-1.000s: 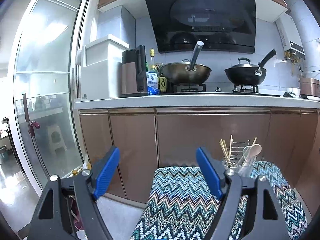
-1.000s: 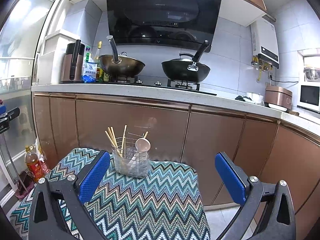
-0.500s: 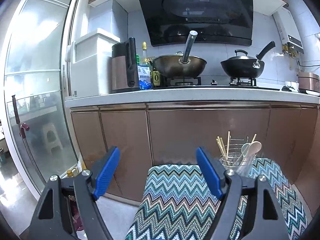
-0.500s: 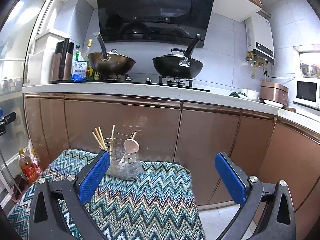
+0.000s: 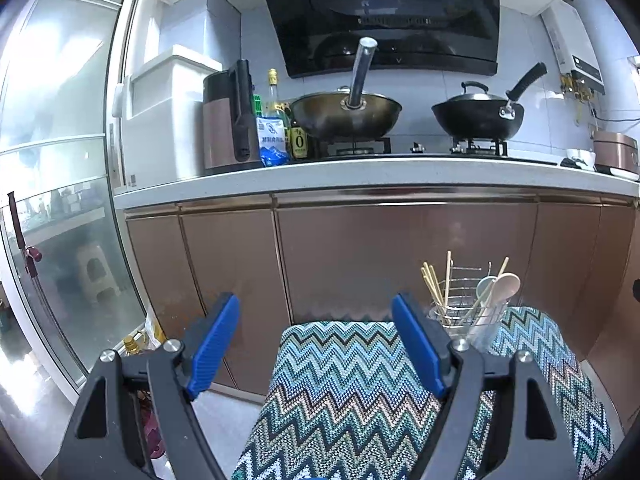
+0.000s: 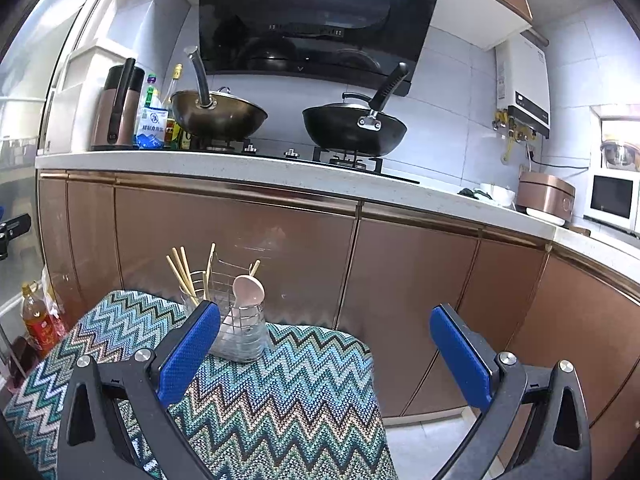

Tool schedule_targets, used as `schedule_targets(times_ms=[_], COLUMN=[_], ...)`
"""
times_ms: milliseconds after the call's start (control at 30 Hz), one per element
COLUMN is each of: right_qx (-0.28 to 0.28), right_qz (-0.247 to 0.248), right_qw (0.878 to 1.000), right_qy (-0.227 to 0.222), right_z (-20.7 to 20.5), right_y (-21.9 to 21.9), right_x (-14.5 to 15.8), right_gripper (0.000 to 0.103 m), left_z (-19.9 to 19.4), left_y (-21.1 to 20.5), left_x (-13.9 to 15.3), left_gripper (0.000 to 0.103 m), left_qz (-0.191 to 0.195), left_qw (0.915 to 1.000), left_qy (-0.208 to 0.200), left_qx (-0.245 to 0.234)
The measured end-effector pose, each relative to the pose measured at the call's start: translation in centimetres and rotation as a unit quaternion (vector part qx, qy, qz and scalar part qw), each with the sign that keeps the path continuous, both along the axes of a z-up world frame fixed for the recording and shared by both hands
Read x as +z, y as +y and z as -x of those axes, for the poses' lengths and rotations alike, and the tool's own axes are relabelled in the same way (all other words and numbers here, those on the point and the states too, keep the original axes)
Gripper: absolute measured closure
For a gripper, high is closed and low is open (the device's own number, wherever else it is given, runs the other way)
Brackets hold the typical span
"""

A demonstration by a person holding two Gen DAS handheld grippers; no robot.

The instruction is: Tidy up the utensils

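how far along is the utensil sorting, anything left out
Looks close to done: the chopsticks and spoons stand in the wire holder on the zigzag cloth, and no loose utensils show on it. Nothing is in hand: left gripper and right gripper are both open and empty.

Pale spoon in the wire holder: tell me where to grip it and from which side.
Grip the pale spoon by its bowl end, which sticks up above the wire holder; its handle is buried inside. Come from above, probably with the open right gripper.
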State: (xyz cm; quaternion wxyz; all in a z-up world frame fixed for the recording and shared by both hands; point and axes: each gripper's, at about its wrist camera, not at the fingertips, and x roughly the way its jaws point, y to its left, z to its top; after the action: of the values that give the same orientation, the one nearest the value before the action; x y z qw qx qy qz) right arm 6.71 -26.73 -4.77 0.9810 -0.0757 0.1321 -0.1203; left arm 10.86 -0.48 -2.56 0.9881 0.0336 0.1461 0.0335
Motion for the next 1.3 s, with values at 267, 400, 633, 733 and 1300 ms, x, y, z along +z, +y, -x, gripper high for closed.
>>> schedule_targets(times_ms=[267, 400, 633, 733, 1300], right_qx=[0.01, 0.016, 0.026, 0.025, 0.013], right_qz=[-0.001, 0.0, 0.002, 0.0, -0.015], right_qw=[1.0, 1.0, 1.0, 1.0, 1.0], right_qy=[-0.004, -0.003, -0.001, -0.002, -0.003], right_z=[-0.5, -0.7, -0.7, -0.6, 0.6], right_y=[0.1, 0.4, 0.5, 0.1, 0.3], right_x=[-0.1, -0.1, -0.1, -0.2, -0.7], right_gripper=[0.0, 0.0, 0.0, 0.0, 0.0], left_z=[-0.4, -0.4, -0.2, 0.0, 1.5], left_y=[-0.8, -1.0, -1.6, -2.2, -1.4], left_x=[0.1, 0.1, 0.5, 0.6, 1.1], left_gripper=[0.025, 0.025, 0.025, 0.025, 0.025], left_qz=[-0.002, -0.002, 0.007, 0.007, 0.01], left_qw=[1.0, 1.0, 1.0, 1.0, 0.9997], left_qy=[0.003, 0.003, -0.001, -0.003, -0.01], left_qx=[-0.003, -0.002, -0.003, -0.005, -0.018])
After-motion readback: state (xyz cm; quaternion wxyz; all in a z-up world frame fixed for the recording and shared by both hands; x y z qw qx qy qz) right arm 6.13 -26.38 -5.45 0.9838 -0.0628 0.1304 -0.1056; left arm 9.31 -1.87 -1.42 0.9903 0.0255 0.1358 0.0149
